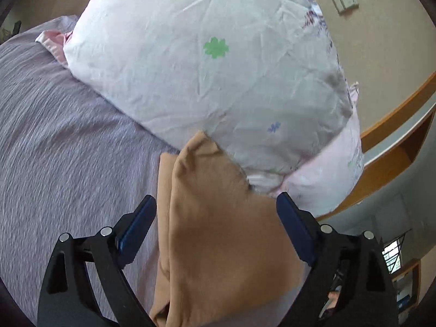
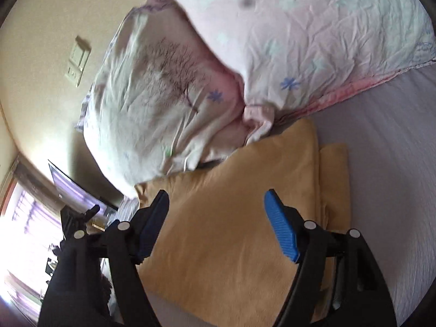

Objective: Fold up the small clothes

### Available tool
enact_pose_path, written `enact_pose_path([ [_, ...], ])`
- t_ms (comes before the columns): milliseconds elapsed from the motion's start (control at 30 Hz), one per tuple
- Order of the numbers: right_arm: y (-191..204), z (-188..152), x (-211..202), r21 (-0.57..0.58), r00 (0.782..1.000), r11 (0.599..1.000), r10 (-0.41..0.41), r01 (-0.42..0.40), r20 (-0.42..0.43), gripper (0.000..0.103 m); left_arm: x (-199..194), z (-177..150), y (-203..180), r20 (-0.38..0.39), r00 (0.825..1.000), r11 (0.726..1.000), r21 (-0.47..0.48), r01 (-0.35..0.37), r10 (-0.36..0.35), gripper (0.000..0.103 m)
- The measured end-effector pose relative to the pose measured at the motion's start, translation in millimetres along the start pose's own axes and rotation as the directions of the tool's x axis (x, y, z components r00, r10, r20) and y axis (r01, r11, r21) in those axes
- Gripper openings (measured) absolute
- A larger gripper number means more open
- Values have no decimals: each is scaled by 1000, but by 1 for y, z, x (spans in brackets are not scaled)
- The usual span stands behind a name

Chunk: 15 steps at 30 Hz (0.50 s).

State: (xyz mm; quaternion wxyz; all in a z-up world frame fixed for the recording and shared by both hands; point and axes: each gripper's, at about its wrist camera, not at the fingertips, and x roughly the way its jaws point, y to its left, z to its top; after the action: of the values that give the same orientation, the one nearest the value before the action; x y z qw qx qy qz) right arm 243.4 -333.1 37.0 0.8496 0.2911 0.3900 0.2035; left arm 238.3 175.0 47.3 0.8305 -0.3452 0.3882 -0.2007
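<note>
Trouble spot: folded tan cloth garment (image 2: 234, 218) lies on the lilac bedsheet (image 1: 68, 141), tucked against a white flowered pillow (image 1: 204, 68). Left gripper (image 1: 216, 207) and right gripper (image 2: 216, 204) both gape wide, empty, so a grab could snag the pillow.

text: none legible | labels: none | numbers: none

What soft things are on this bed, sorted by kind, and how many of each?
Pillows: 2, the white flowered pillow and the pale pink pillow
Tan garment: 1, lying folded, with both open grippers above it
Lilac bedsheet: 1
Total: 4
</note>
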Motion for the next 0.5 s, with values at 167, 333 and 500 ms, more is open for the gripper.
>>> enact_pose_path([
  [167,-16,-25,11,11,993,996,-93,93,-67,82,12,-44,12,-147,989,999,-17,-36,33,90],
  [333,-40,-25,-25,144,990,982,110,-123,92,90,19,-61,9,-184,981,998,6,-60,60,90],
  [500,-61,-23,-43,231,961,947,172,-222,217,94,25,-68,11,-142,987,991,-104,-88,73,40],
])
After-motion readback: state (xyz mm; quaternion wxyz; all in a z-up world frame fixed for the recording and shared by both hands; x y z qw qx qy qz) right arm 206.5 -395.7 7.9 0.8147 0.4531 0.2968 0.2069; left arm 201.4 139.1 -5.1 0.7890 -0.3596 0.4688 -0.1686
